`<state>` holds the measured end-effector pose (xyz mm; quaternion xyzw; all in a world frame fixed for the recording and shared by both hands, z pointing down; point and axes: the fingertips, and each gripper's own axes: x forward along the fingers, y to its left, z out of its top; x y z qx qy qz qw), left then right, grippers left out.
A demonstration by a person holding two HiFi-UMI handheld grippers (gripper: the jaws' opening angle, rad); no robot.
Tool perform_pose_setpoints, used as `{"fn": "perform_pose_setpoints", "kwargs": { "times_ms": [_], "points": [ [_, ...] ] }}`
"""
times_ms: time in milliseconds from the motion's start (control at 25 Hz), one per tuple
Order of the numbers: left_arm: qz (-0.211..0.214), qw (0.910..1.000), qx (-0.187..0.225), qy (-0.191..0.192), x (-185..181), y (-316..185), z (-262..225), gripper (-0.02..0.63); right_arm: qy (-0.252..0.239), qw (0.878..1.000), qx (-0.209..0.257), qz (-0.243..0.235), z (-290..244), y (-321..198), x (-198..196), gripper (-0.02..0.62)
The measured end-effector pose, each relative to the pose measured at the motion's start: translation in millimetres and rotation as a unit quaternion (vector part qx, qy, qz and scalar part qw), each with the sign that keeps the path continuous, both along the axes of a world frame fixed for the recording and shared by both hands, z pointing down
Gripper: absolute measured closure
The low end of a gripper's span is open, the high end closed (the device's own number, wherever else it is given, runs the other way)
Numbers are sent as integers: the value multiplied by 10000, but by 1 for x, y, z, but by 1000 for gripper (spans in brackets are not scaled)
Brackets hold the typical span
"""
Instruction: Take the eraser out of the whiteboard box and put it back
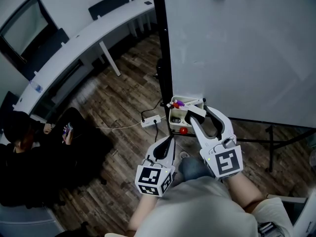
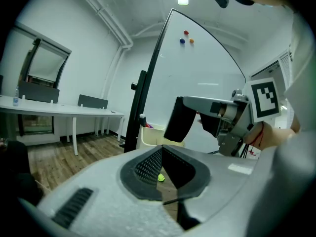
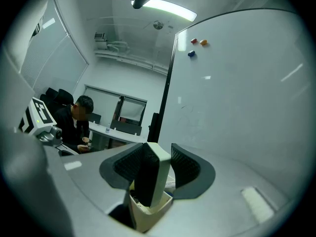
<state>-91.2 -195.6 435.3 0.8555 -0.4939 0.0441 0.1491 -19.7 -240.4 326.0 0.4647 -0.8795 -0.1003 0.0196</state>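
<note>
1. Beneath the head camera lies a floor of brown wooden planks, with a white power strip and its cables on it.
2. At the left a long white bench curves along the wall, with dark chairs behind it. A seated person in dark clothes is near its closer end.
3. A large whiteboard stands at the right on a black frame. Red, orange and blue magnets are stuck high on it.
4. The whiteboard box is cream-coloured and open at the top. It hangs at the board's lower left corner and some markers lie in it.
5. The eraser is a flat block with a black felt face on one side and a pale, cream-white back on the other.
6. The right hand-held gripper has its two pads pressed on the eraser's faces and holds it upright. The eraser's lower end is at the box's opening; I cannot tell whether it touches anything inside.
7. The left hand-held gripper is lower and at the left of the box, well apart from it. Its jaw tips meet and nothing is between them.
</note>
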Motion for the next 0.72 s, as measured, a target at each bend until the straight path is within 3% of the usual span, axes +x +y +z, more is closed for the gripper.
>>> {"fn": "perform_pose_setpoints", "kwargs": {
  "times_ms": [720],
  "points": [
    [-22,9999,-100,-10,1,-17,8,606,166,9986,-499,23,39,-20,2,408]
  ]
}}
